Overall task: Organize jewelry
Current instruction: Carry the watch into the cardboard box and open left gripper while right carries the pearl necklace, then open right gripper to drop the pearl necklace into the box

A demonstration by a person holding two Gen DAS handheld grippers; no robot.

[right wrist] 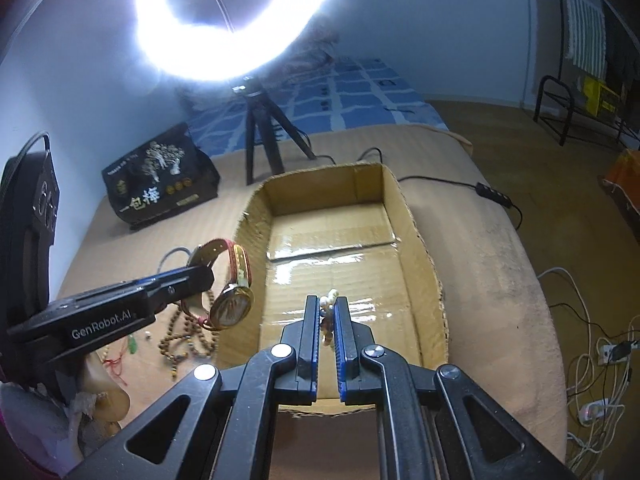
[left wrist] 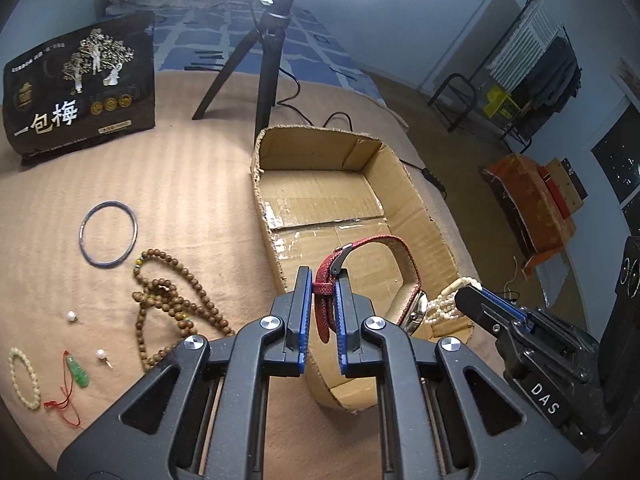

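Note:
My left gripper (left wrist: 323,280) is shut on the red strap of a wristwatch (left wrist: 372,248), which hangs over the near left wall of the open cardboard box (left wrist: 432,224). From the right wrist the watch (right wrist: 232,304) shows its gold-rimmed face, just left of the box (right wrist: 424,248). My right gripper (right wrist: 328,300) is shut on a cream bead bracelet (right wrist: 329,298) above the box floor; that bracelet (left wrist: 444,300) and right gripper (left wrist: 470,294) show at the box's near right. On the mat lie a brown bead necklace (left wrist: 176,304), a metal bangle (left wrist: 108,234), two pearls (left wrist: 71,315), a jade pendant (left wrist: 78,372) and a pale bead bracelet (left wrist: 24,376).
A dark printed bag (left wrist: 80,84) stands at the back left of the tan mat (left wrist: 192,176). A black tripod (left wrist: 264,64) stands behind the box under a bright ring light (right wrist: 232,16). A cable with a switch (right wrist: 494,196) runs right of the box.

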